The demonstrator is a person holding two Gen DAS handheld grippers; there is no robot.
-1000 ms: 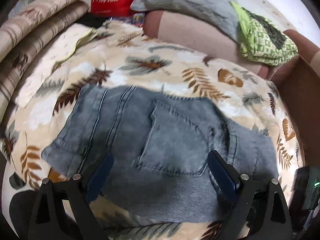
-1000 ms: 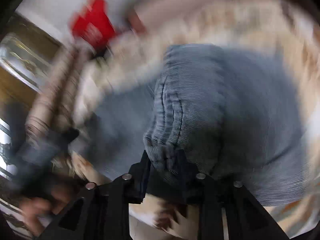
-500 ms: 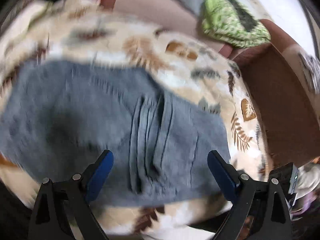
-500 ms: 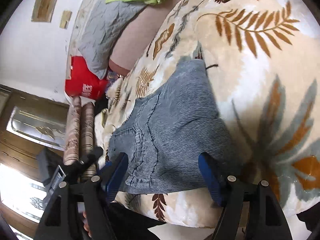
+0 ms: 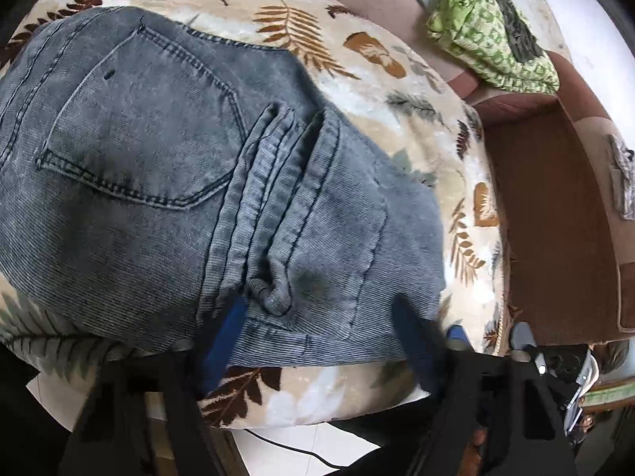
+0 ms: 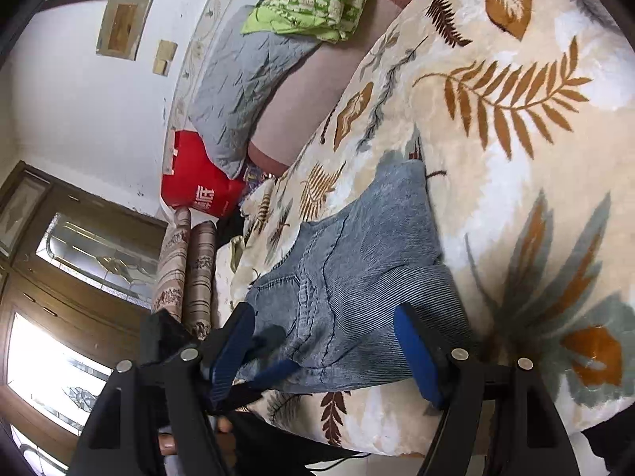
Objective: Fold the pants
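— What do the two handheld tools look like?

— The left gripper [image 5: 317,341] carries black angular arms, motion-blurred, each ending in blue fingers [image 5: 222,349].

— And the other one?

— The right gripper [image 6: 325,353] is built the same: matte black triangular frames with cut-out openings, round silver screws at the joints, and flat blue fingers [image 6: 416,361] with rounded tips. The left tool's black body and blue pad also appear beyond it.

White wall [image 6: 79,111], brown sofa [image 5: 547,214], leaf-print blanket [image 6: 516,127], wooden door [image 6: 59,277]
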